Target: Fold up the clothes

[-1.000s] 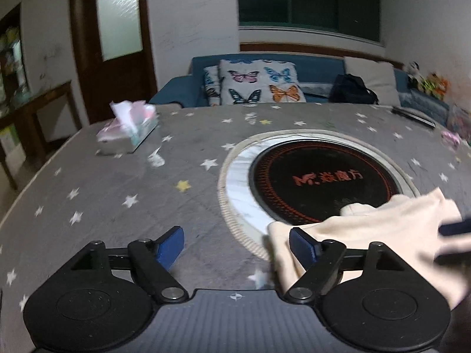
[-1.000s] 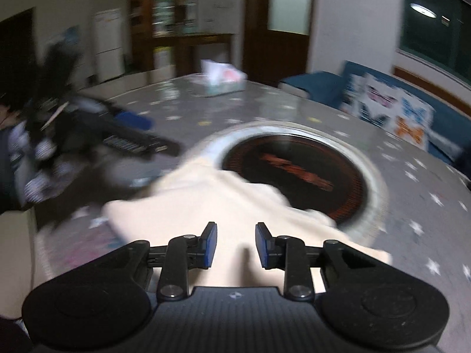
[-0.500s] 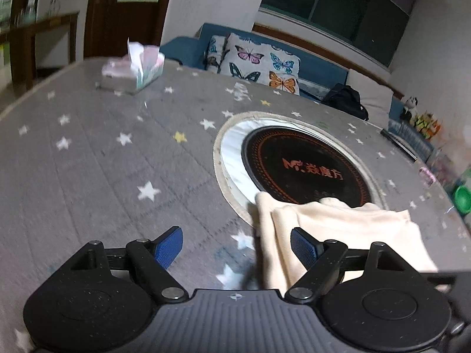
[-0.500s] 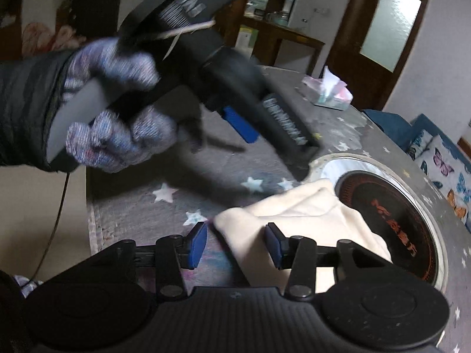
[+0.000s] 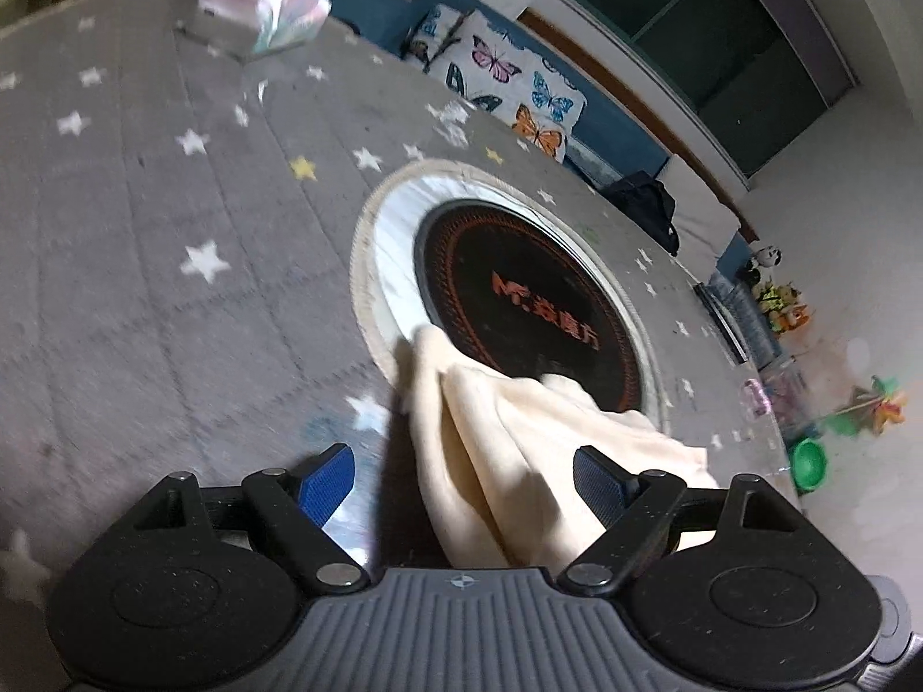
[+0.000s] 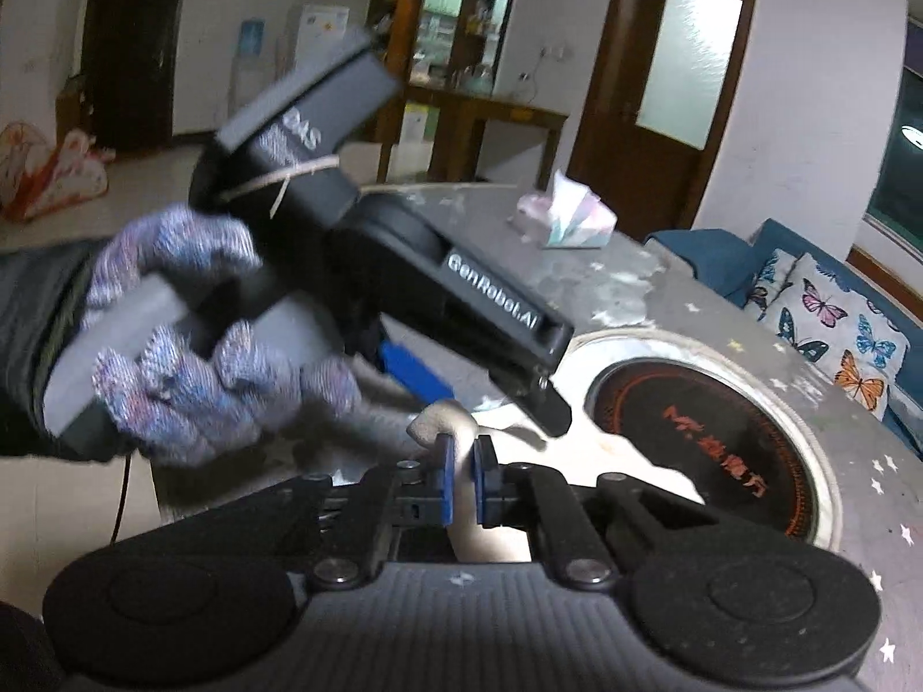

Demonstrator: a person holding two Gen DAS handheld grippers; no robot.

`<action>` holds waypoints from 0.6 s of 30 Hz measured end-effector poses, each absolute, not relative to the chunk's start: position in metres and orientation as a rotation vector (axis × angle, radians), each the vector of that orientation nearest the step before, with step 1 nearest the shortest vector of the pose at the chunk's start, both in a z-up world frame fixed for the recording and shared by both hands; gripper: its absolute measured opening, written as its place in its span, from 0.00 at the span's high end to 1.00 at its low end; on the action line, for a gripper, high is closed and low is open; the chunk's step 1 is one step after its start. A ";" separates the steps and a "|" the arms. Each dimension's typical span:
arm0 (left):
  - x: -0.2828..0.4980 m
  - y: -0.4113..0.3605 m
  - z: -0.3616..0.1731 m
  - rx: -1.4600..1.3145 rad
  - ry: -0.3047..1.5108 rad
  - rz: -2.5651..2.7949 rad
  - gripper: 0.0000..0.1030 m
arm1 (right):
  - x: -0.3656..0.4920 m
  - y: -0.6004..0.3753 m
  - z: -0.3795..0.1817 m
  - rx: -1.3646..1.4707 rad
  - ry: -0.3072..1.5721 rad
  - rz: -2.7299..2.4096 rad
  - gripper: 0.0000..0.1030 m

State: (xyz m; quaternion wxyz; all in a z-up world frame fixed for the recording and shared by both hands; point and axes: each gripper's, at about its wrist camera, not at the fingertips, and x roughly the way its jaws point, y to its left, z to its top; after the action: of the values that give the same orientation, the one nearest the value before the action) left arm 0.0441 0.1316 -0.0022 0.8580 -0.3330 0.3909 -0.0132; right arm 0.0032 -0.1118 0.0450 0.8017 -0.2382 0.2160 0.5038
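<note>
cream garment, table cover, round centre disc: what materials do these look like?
Cream garment: soft fleece or plush knit, matte; it drapes in thick, rounded folds.
Table cover: quilted grey fabric, matte, going by its stitched lines and printed stars.
Round centre disc: probably glass or ceramic, like an induction hob; smooth, dark, slightly glossy, with orange print and a pale marble-look ring.

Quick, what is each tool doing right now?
Left tool: open, cream cloth between its fingers, not gripped.
Right tool: shut on the cream cloth.

Home living room, blue sofa (image 5: 606, 132), butterfly cushion (image 5: 507, 81), star-patterned table (image 5: 144, 219), wooden door (image 6: 657, 92)
</note>
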 end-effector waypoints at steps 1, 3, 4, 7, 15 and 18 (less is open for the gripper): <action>0.045 0.130 -0.003 -0.722 0.826 -0.039 0.19 | 0.004 -0.114 0.047 -0.498 0.462 1.079 0.94; 0.049 0.128 -0.007 -0.763 0.835 -0.062 0.29 | 0.007 -0.117 0.049 -0.476 0.463 1.081 0.94; 0.050 0.127 -0.009 -0.781 0.842 -0.071 0.40 | 0.008 -0.119 0.050 -0.465 0.463 1.082 0.95; 0.056 0.123 -0.018 -0.823 0.863 -0.090 0.75 | 0.008 -0.122 0.049 -0.445 0.470 1.094 0.95; 0.056 0.124 -0.022 -0.813 0.871 -0.071 0.84 | 0.031 -0.157 0.046 -0.331 0.542 1.047 0.92; 0.055 0.122 -0.022 -0.806 0.869 -0.067 0.84 | 0.058 -0.179 0.039 -0.320 0.578 0.928 0.92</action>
State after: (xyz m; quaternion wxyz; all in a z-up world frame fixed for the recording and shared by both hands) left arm 0.0550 0.1224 -0.0220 0.8290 -0.3797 0.4093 -0.0318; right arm 0.0576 -0.1788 0.0386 0.8420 -0.1516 0.2737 0.4394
